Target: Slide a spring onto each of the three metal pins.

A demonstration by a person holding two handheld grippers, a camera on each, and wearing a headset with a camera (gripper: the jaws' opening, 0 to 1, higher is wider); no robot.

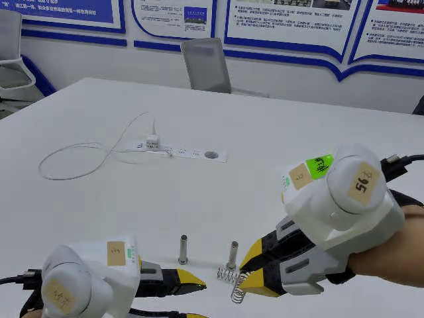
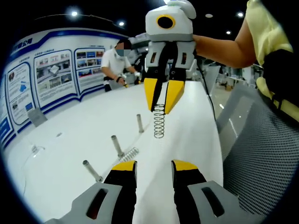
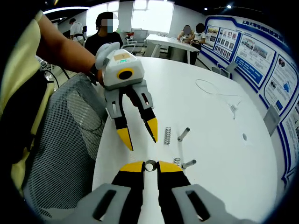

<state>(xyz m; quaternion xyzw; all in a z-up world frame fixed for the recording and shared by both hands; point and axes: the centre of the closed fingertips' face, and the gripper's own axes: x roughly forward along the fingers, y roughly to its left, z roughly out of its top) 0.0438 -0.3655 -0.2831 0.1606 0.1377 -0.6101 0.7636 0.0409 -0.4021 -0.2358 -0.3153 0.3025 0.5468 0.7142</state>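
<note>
My right gripper (image 1: 243,281) is shut on a thin wire spring (image 1: 237,292) that hangs from its yellow tips just above the white table. In the left gripper view the same spring (image 2: 159,122) dangles upright from the right gripper (image 2: 159,106), close to the farthest of three upright metal pins (image 2: 139,123), (image 2: 117,145), (image 2: 92,170). All three pins are bare. A second spring (image 1: 226,273) lies flat on the table beside the middle pin (image 1: 232,254). My left gripper (image 1: 199,301) hovers open and holds nothing, near the leftmost pin (image 1: 183,248).
A white power strip (image 1: 179,152) with a plugged adapter and a looping thin cable (image 1: 73,159) lies mid-table. A grey chair (image 1: 205,65) stands at the far edge. In the right gripper view a mesh chair (image 3: 70,140) is beside the table and people stand in the background.
</note>
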